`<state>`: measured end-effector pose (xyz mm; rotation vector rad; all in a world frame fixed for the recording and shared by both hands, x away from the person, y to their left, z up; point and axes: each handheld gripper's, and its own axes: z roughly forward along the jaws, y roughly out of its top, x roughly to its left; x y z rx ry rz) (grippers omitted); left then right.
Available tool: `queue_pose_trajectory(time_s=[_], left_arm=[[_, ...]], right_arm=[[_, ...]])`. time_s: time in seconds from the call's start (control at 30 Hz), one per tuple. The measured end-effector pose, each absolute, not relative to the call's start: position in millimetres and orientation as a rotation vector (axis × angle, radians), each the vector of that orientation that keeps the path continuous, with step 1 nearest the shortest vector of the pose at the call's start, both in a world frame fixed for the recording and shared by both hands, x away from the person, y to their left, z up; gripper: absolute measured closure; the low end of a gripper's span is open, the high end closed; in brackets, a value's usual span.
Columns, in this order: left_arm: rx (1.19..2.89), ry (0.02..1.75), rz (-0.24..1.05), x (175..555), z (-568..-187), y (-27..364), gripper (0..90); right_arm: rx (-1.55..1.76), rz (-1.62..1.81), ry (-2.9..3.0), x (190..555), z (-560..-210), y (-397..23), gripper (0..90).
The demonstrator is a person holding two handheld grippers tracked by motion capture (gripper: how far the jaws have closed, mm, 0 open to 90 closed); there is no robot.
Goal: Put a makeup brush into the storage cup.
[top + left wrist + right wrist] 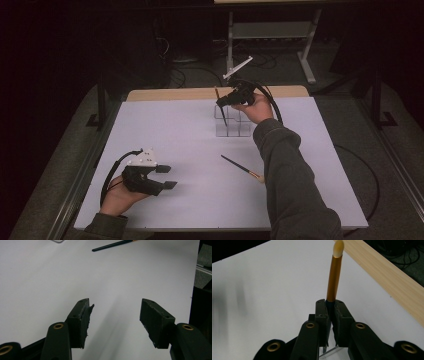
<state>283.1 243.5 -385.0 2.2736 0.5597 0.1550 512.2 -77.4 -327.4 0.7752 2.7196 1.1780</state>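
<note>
Right gripper (331, 315) jaws pinching upright brush (334, 277); left gripper (115, 322) jaws spread, empty.

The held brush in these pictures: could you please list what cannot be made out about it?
- Brush handle below the right hand-held gripper: hidden by its shut jaws in the right gripper view.
- Whether its lower end sits inside the clear holder: too small and dim in the high view.

Dark room, grey carpet (45, 165) (cables strewn), metal stand (272, 35) behind.
</note>
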Motion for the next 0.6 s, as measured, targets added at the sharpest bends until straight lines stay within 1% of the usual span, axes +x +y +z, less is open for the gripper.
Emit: queue_pose_trajectory(time_s=[0.6], left_arm=[[2.277, 0.564, 0.15, 283.1, -386.7, 241.9, 40.5]], right_arm=[[0.8, 1.163, 2.714, 509.0, -338.5, -77.9, 81.7]])
